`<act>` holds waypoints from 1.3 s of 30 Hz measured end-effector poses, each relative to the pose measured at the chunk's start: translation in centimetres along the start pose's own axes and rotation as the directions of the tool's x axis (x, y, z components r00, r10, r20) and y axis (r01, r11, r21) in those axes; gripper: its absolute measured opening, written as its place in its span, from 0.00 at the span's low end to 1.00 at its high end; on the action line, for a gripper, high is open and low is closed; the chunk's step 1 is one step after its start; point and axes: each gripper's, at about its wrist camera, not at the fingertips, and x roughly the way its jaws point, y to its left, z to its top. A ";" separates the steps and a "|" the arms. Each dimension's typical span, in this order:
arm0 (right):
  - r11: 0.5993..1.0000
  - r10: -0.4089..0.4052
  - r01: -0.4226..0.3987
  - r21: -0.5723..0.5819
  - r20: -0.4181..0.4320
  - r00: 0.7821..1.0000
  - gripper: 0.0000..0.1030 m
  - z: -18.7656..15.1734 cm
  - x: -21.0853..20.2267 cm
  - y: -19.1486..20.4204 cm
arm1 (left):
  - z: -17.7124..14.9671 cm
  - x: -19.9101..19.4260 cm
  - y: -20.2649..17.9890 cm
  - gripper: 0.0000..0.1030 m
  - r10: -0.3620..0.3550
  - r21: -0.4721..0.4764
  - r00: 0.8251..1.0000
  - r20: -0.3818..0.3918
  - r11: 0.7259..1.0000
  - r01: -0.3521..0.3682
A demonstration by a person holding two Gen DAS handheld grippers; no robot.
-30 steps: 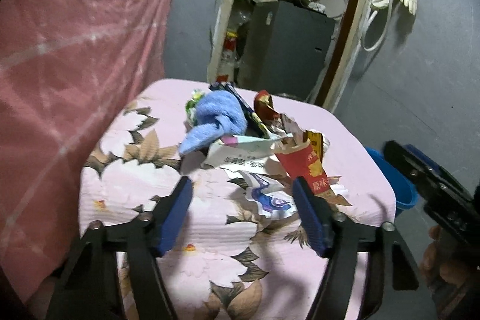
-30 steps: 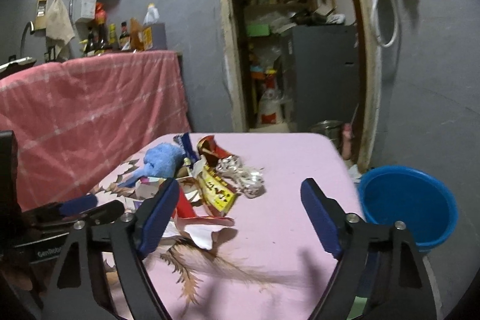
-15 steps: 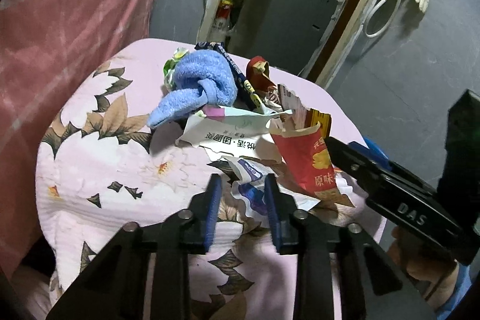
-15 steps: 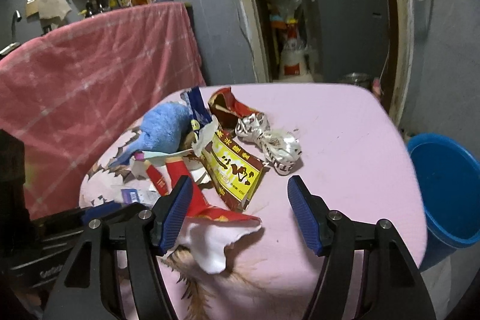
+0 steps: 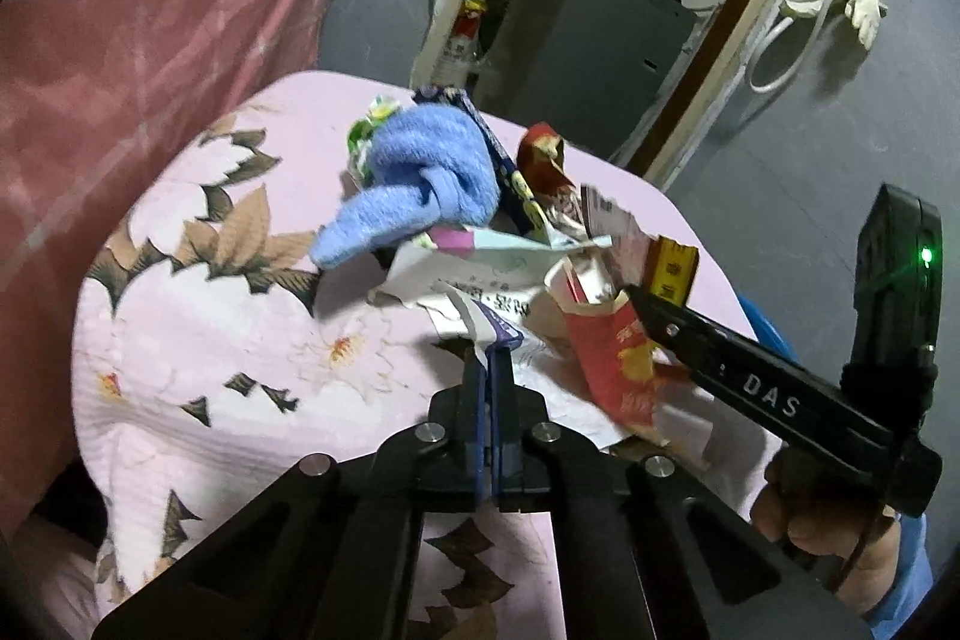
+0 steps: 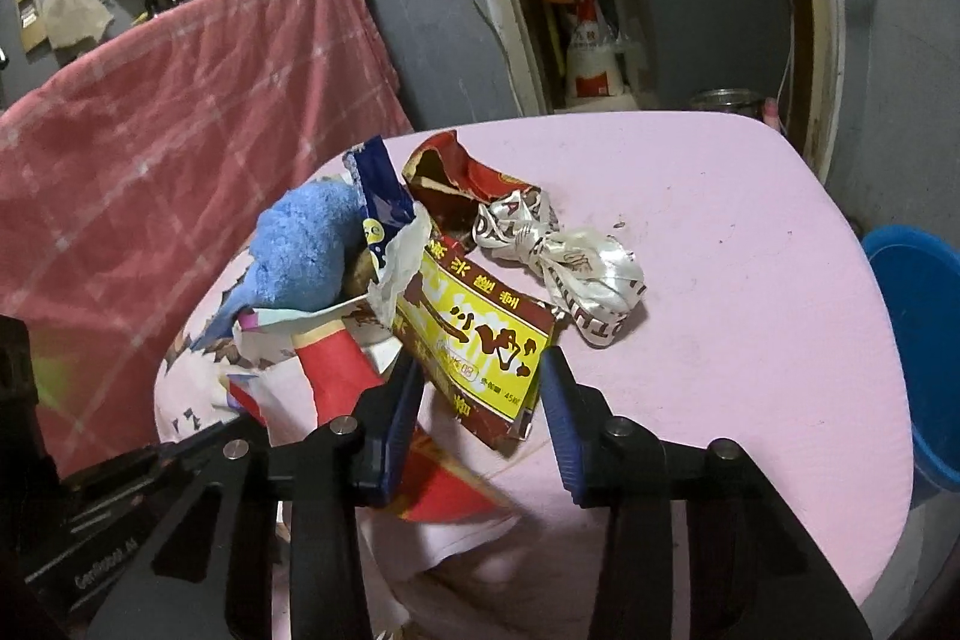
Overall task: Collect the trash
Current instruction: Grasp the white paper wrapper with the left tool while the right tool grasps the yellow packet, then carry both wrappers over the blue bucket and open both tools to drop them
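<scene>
Left wrist view shows your left claw [image 5: 491, 358] pinched together on the edge of a torn white wrapper with purple print [image 5: 480, 325], at the near side of the trash pile on the flowered pink bench [image 5: 198, 340]. Behind that wrapper lie a knotted blue cloth [image 5: 420, 178], a white printed paper [image 5: 462, 274] and a red paper carton [image 5: 612, 358] standing open-mouthed just to the right.

From the right wrist view, your right claw [image 6: 477, 403] has its jaws apart, and they have just been closing. A brown and yellow snack packet [image 6: 480, 340] lies between them, but you can see a gap on each side, so the pads are not pressing it. A crumpled silver wrapper [image 6: 570, 268] lies just beyond it, and a blue basin [image 6: 918, 340] sits off the bench's right edge.
</scene>
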 end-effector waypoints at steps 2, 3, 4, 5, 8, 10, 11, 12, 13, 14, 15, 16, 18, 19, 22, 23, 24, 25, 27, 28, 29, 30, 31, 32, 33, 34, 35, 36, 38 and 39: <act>1.000 0.004 -0.004 -0.001 0.014 1.000 0.34 -0.1 -0.5 -0.1 | 0.0 -0.5 -0.1 0.00 0.011 0.005 1.000 0.022 1.000 -0.011; 1.000 0.006 -0.006 0.000 0.022 1.000 0.33 -0.2 -0.7 -0.2 | 0.0 -0.7 -0.1 0.00 0.018 0.007 0.999 0.030 1.000 -0.018; 1.000 0.008 -0.008 0.004 0.027 1.000 0.33 -0.3 -1.0 -0.3 | -0.1 -1.0 -0.1 0.00 0.024 0.010 0.999 0.040 1.000 -0.024; 1.000 0.009 -0.009 0.004 0.031 0.999 0.33 -0.4 -1.1 -0.3 | -0.1 -1.3 -0.1 0.00 0.031 0.012 0.998 0.052 0.999 -0.031; 1.000 0.010 -0.010 0.000 0.051 0.999 0.32 -0.7 -2.0 -0.4 | -0.2 -2.1 -0.4 0.00 0.052 0.024 0.995 0.086 0.998 -0.054; 1.000 0.011 -0.011 -0.002 0.063 0.998 0.22 -1.0 -2.6 -0.4 | -0.5 -2.7 -0.7 0.00 0.063 0.038 0.992 0.108 0.997 -0.067; 1.000 0.015 -0.015 0.000 0.069 0.997 0.22 -1.2 -2.9 -0.5 | -0.6 -3.0 -0.8 0.00 0.068 0.042 0.991 0.118 0.996 -0.073; 1.000 0.017 -0.017 0.002 0.076 0.997 0.22 -1.4 -3.3 -0.5 | -0.8 -3.4 -0.9 0.00 0.073 0.048 0.989 0.130 0.996 -0.080; 1.000 0.015 -0.016 0.003 0.086 0.996 0.22 -1.7 -3.7 -0.6 | -0.9 -3.5 -1.0 0.00 0.076 0.053 0.988 0.138 0.995 -0.084; 1.000 0.013 -0.013 0.001 0.093 0.996 0.22 -2.0 -4.0 -0.7 | -1.0 -3.8 -0.9 0.00 0.078 0.056 0.986 0.148 0.995 -0.087; 1.000 0.010 -0.010 -0.001 0.098 0.995 0.21 -2.2 -4.2 -0.7 | -1.2 -4.0 -1.0 0.00 0.081 0.058 0.984 0.157 0.994 -0.091; 1.000 0.009 -0.009 -0.003 0.102 0.995 0.21 -2.4 -4.4 -0.8 | -1.3 -4.1 -1.3 0.00 0.085 0.060 0.983 0.163 0.994 -0.096; 1.000 0.004 -0.004 -0.003 0.122 0.993 0.21 -2.6 -5.0 -0.9 | -1.4 -4.6 -1.4 0.00 0.101 0.058 0.977 0.188 0.992 -0.114; 1.000 0.000 0.001 -0.005 0.137 0.991 0.21 -2.7 -5.4 -0.9 | -1.5 -4.9 -1.5 0.00 0.110 0.058 0.973 0.203 0.991 -0.124; 1.000 -0.011 0.013 -0.015 0.176 0.984 0.21 -2.9 -6.6 -0.6 | -1.6 -6.1 -1.8 0.00 0.129 0.062 0.958 0.256 0.987 -0.150; 1.000 -0.012 0.015 -0.019 0.186 0.983 0.21 -3.0 -6.9 -0.4 | -1.7 -6.5 -2.0 0.00 0.135 0.065 0.951 0.277 0.985 -0.159; 1.000 -0.010 0.015 -0.023 0.201 0.979 0.21 -3.2 -7.4 -0.4 | -1.7 -6.7 -2.2 0.00 0.139 0.068 0.946 0.292 0.984 -0.166; 1.000 -0.011 0.017 -0.026 0.215 0.977 0.21 -3.2 -7.7 -0.2 | -1.8 -7.2 -2.4 0.00 0.143 0.070 0.938 0.314 0.982 -0.174; 0.999 -0.018 0.029 -0.038 0.250 0.968 0.21 -3.4 -8.7 0.0 | -1.9 -7.8 -2.8 0.00 0.149 0.071 0.926 0.347 0.980 -0.185; 0.998 -0.024 0.037 -0.044 0.270 0.962 0.21 -3.5 -9.2 0.1 | -1.7 -7.9 -3.0 0.00 0.149 0.071 0.921 0.360 0.980 -0.186; 0.998 -0.027 0.043 -0.049 0.292 0.956 0.21 -3.5 -9.8 0.1 | -1.6 -8.0 -3.2 0.00 0.146 0.070 0.918 0.369 0.980 -0.185; 0.997 -0.030 0.049 -0.053 0.312 0.950 0.21 -3.5 -10.5 0.2 | -1.6 -8.1 -3.5 0.00 0.140 0.072 0.914 0.381 0.981 -0.180; 0.997 -0.034 0.055 -0.055 0.327 0.944 0.21 -3.4 -11.0 0.2 | -1.5 -8.2 -3.9 0.00 0.134 0.076 0.910 0.393 0.981 -0.177; 0.996 -0.039 0.063 -0.058 0.347 0.937 0.21 -3.4 -11.6 0.2 | -1.4 -8.3 -4.2 0.00 0.128 0.081 0.906 0.403 0.981 -0.175; 0.996 -0.044 0.070 -0.058 0.364 0.930 0.21 -3.3 -12.1 0.1 | -1.3 -8.3 -4.7 0.00 0.121 0.087 0.903 0.411 0.981 -0.171; 0.995 -0.052 0.079 -0.056 0.382 0.923 0.21 -3.3 -12.7 0.0 | -1.2 -8.2 -5.2 0.00 0.113 0.091 0.903 0.416 0.982 -0.165; 0.995 -0.058 0.085 -0.050 0.400 0.915 0.21 -3.2 -13.4 -0.2 | -1.1 -8.1 -5.6 0.00 0.102 0.095 0.902 0.420 0.983 -0.156; 0.995 -0.061 0.087 -0.044 0.413 0.909 0.21 -3.2 -13.9 -0.5 | -1.0 -8.0 -6.2 0.00 0.086 0.102 0.900 0.426 0.985 -0.142; 0.995 -0.075 0.098 -0.029 0.444 0.893 0.21 -3.0 -15.1 -1.1 | -0.7 -7.7 -7.4 0.00 0.060 0.117 0.897 0.439 0.986 -0.122; 0.994 -0.086 0.108 -0.022 0.461 0.883 0.21 -2.9 -15.8 -1.6 | -0.6 -7.4 -8.2 0.00 0.044 0.126 0.895 0.445 0.986 -0.111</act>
